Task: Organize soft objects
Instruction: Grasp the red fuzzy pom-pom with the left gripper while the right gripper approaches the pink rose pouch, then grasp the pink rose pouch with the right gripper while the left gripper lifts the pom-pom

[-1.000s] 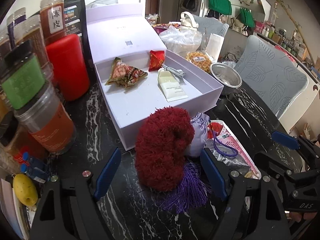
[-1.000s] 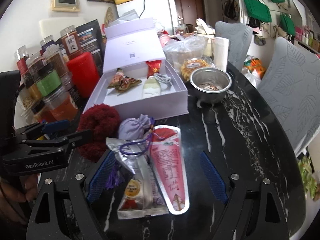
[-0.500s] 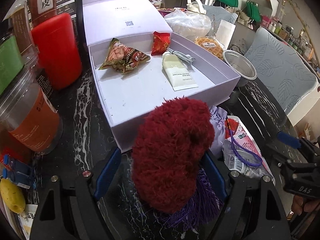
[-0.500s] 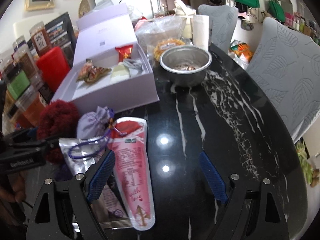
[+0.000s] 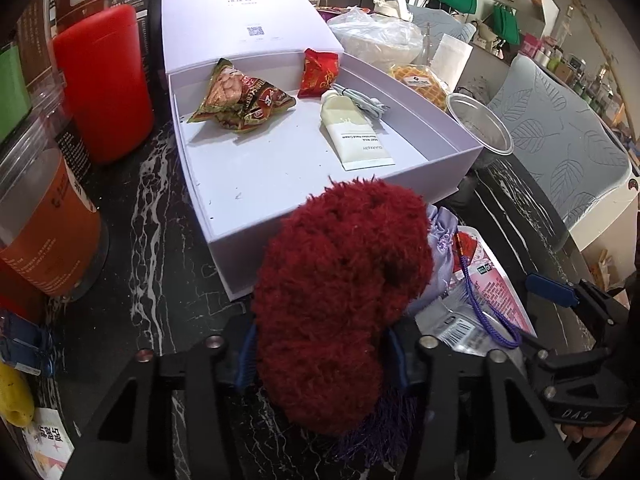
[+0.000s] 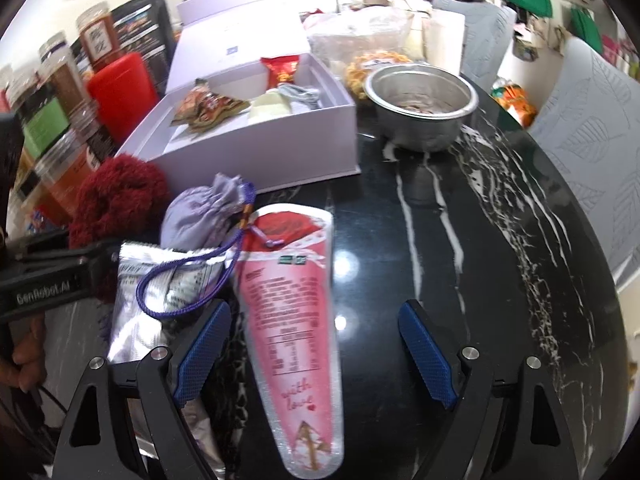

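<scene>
Here, the red fuzzy ball (image 5: 340,304) is squeezed between the closing left gripper (image 5: 320,354) on the black marble table (image 5: 152,248), just before the lavender box (image 5: 280,168); the right gripper (image 6: 314,354) is spread wide over a pink pouch (image 6: 294,320).

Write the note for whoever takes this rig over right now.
Left claw: closing on the red fluffy ball, which sits between its fingers on the table in front of the box.
Right claw: open, over the pink packet; nothing held.
Purple pouch and silver packet lie beside the pink one.
Done: two snack bags and a cream tube are already in the white box.
Left: ball, pouch and both packets remain outside.
</scene>
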`<state>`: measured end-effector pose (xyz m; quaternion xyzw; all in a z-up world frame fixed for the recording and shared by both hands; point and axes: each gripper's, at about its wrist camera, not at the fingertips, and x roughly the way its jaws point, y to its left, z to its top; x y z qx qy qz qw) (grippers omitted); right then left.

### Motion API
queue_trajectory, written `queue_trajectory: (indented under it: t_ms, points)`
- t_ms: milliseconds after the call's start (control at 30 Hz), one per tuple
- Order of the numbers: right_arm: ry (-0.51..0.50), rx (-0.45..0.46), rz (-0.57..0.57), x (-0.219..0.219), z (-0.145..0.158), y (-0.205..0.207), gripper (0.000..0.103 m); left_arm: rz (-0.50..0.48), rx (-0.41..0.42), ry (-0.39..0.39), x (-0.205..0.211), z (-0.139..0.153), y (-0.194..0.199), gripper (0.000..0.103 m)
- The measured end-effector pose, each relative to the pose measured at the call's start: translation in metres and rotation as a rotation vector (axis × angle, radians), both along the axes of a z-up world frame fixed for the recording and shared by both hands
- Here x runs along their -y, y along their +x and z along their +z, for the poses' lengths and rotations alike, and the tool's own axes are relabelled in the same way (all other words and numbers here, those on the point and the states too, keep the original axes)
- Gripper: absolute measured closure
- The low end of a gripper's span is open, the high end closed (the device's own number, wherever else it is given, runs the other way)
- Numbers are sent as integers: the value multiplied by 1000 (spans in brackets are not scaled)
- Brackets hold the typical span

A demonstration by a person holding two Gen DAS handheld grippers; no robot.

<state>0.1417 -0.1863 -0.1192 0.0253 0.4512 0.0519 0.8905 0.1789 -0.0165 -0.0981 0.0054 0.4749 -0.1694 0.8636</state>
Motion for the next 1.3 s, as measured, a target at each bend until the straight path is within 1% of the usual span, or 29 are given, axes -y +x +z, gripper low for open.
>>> queue_trajectory:
  t_ms: [33,133,167,200,233,267,367,467,533,733,900,1033,1067,1133,1167,1200,1300]
  points:
    - [-8,0,12,-4,-1,-1,16,-6,3,1,0,0,-1,59]
    - [-57,0,57,-18,-5,-1,15,-12,26,10,0,5,-5,62]
    - [-90,5,71,-23,-7,-2,20,-13,33,11,-1,6,-7,62]
    - [-123,11,76,-27,-7,-3,31,-12,44,11,-2,9,-9,63]
    - [-115,26,81,-28,-7,-4,38,-9,52,12,-3,12,-11,63]
    - [-120,36,74,-28,-5,-5,58,-6,61,14,-5,15,-13,64]
    - [-110,30,62,-26,-3,-4,69,5,89,16,-10,23,-18,64]
    - [-126,45,58,-28,-2,-6,75,17,101,14,-17,29,-22,64]
    - [-106,48,44,-27,0,-7,78,26,106,16,-20,32,-25,64]
    - [-79,31,28,-18,2,-16,79,22,98,0,-22,35,-32,64]
    - [-91,9,-6,-3,4,-36,79,-5,95,-16,-16,37,-39,64]
    - [-98,-7,-43,8,6,-52,78,-31,97,-43,-9,42,-45,64]
    - [-97,-10,-52,11,6,-55,76,-36,100,-45,-7,43,-46,64]
    - [-102,-18,-68,15,4,-58,68,-48,106,-46,-3,45,-49,64]
    - [-102,-22,-73,16,4,-59,58,-53,108,-44,-1,46,-50,64]
    - [-102,-24,-82,18,2,-58,58,-58,108,-41,1,46,-51,64]
    - [-116,-14,-94,18,0,-57,50,-63,109,-33,4,45,-53,64]
